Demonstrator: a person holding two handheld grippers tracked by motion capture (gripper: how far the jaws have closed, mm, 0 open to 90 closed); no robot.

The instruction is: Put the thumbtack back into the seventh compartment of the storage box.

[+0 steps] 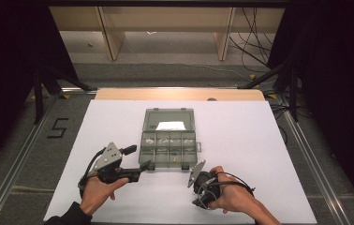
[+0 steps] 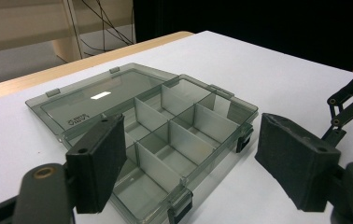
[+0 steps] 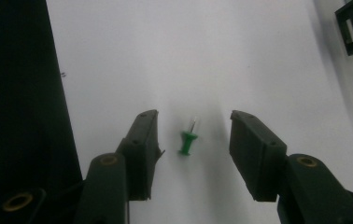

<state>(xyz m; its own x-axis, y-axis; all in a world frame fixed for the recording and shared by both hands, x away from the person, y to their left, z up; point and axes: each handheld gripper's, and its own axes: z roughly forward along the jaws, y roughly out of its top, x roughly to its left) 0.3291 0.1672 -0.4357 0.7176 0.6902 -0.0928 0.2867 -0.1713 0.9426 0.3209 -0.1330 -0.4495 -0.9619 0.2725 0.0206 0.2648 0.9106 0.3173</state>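
At lower left of the high view, left gripper (image 1: 136, 163) gaping wide, gripping nothing, facing the open organizer box (image 1: 169, 136). Lower centre-right, right gripper (image 3: 193, 135) half-open, flanking, not touching, the green pushpin (image 3: 187, 142) lying on the white table (image 1: 240, 136).

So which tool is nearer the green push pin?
Right. The right tool has the green push pin between its open jaws, untouched; the left tool sits by the compartment box.

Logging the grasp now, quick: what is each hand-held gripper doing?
Left hand-held gripper: open, holding nothing, facing the grey clear plastic compartment box.
Right hand-held gripper: open, small green push pin between its jaws, untouched.
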